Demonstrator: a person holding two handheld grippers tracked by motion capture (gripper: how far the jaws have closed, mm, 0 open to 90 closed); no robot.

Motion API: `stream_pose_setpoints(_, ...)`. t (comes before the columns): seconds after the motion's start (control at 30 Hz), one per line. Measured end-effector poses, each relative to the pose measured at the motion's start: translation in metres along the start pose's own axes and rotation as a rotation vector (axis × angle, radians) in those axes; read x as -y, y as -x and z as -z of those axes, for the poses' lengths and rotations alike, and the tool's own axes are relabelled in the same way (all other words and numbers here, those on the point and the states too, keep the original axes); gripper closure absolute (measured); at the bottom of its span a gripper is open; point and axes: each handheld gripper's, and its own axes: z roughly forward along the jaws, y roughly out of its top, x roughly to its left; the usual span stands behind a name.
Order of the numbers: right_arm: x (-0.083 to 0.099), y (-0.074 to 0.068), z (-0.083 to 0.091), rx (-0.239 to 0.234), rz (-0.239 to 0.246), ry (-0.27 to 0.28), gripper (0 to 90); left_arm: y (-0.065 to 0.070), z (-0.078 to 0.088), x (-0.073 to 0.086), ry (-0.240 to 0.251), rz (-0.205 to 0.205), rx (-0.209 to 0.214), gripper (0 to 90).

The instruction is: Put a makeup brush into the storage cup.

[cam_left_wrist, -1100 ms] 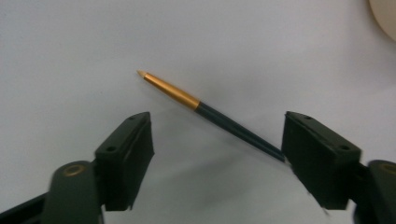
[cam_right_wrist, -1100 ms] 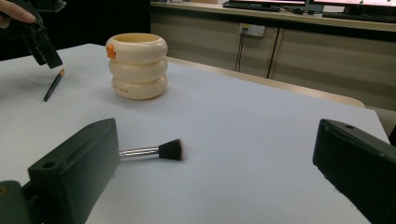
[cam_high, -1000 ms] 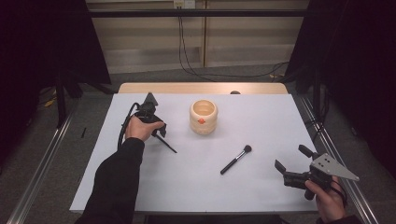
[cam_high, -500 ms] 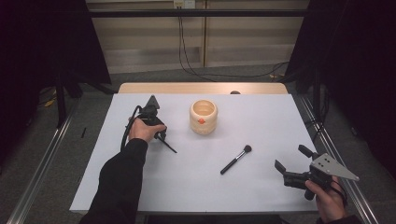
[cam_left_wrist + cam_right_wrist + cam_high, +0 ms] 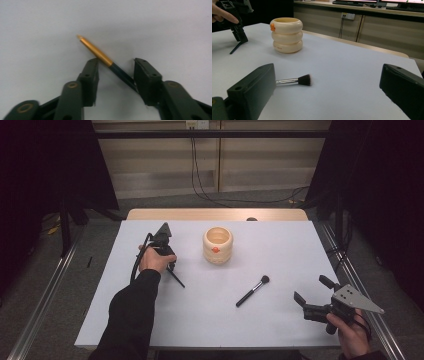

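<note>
Left claw closes in on a slim gold-tipped brush on the white bench

On the bench [image 5: 280, 330], a cream ringed pot [image 5: 218, 245] stands toward the far edge; the left claw [image 5: 116, 75], pointing down, has just been closing, its jaws astride the gold-tipped brush [image 5: 100, 53] near the left edge, apparently not yet clamped. Next likely calls for closing fully, then lifting. The right claw [image 5: 311, 295] waits apart near the right corner, beside a black brush [image 5: 252, 290].

Two brushes [image 5: 253, 290] [image 5: 105, 60], one cup [image 5: 218, 245], probably.
</note>
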Motion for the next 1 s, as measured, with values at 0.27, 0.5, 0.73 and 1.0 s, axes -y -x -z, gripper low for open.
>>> stream_pose_setpoints(0.27, 0.0, 0.001, 0.0, -0.001, -0.004, -0.001, 0.0, -0.003, 0.0, 0.0, -0.006, -0.024, -0.018, 73.4)
stream_pose_setpoints(0.5, 0.0, 0.0, 0.0, 0.0, -0.002, -0.004, 0.0, -0.006, 0.0, 0.0, -0.006, -0.055, -0.021, 80.1)
stream_pose_setpoints(0.73, 0.0, 0.0, 0.0, 0.002, 0.002, -0.005, 0.0, -0.007, 0.0, 0.001, -0.004, -0.079, -0.028, 83.8)
stream_pose_setpoints(1.0, 0.001, 0.0, 0.0, 0.002, -0.006, -0.008, 0.0, -0.016, 0.001, 0.001, 0.004, -0.08, 0.039, 84.2)
